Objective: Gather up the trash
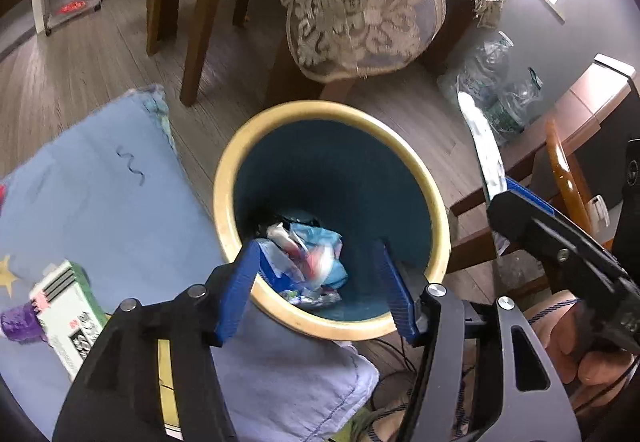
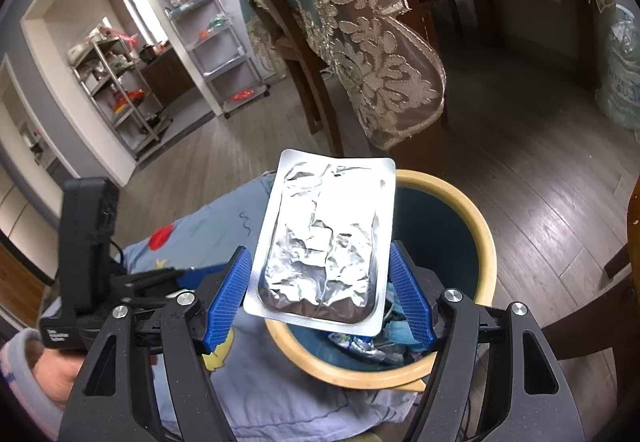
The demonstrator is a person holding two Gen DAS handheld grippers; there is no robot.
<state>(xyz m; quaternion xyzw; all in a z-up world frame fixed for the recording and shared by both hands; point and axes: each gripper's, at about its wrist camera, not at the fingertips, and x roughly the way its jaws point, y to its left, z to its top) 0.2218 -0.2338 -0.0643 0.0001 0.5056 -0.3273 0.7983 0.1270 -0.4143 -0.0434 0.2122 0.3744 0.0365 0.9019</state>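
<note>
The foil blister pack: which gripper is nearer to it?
Right. The right gripper clamps the foil blister pack between its fingers above the bin; the left gripper hangs open beside it.

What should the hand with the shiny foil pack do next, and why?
Probably open the right gripper and let go. Its blue pads press on both edges of the foil pack, which hangs over the yellow-rimmed bin where other trash already lies. The left gripper stands open and empty above the bin, so only this piece seems left to drop.

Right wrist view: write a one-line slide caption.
Right gripper holds a foil pack over the bin.
</note>
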